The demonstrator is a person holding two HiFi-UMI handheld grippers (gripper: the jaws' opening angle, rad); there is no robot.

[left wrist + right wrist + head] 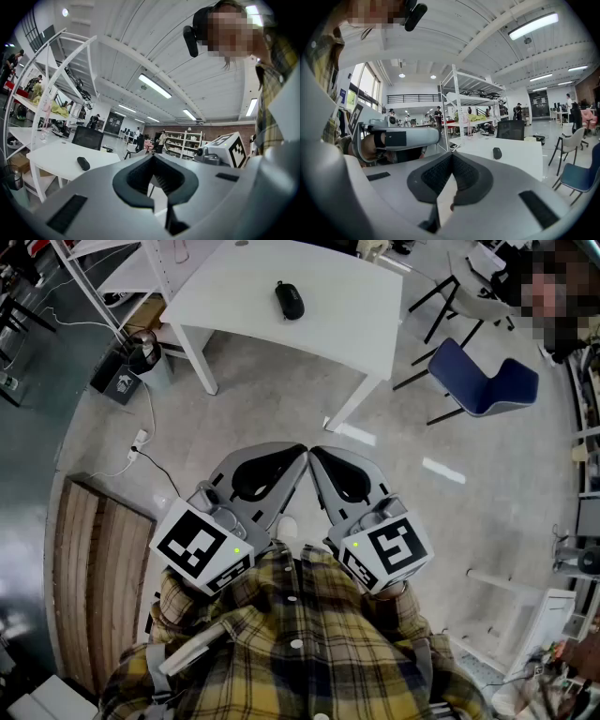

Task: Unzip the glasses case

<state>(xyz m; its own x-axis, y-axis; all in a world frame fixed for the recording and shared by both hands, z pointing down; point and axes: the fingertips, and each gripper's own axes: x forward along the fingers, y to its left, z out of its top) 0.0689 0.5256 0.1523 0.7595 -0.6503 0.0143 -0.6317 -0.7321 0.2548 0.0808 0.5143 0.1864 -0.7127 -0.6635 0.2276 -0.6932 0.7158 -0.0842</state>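
The black oval glasses case point(289, 299) is seen lying alone near the middle of the white rectangular tabletop point(347, 306). It is untouched, and its zipper is too small to be made out. Well short of the tabletop's near edge, the left tongs point(298, 454) and the right tongs point(317, 454) are held close against the yellow plaid shirt point(300, 652), above the floor, with their tips almost meeting each other. Both tongs are closed completely, the pads pressed together at the tip, and nothing is gripped in either. The task is judged not yet begun, with only the approach in hand. For the next move, the tabletop would have to be reached and both tongs opened. The case would then need to be steadied by one while the zipper pull is pinched by the other.
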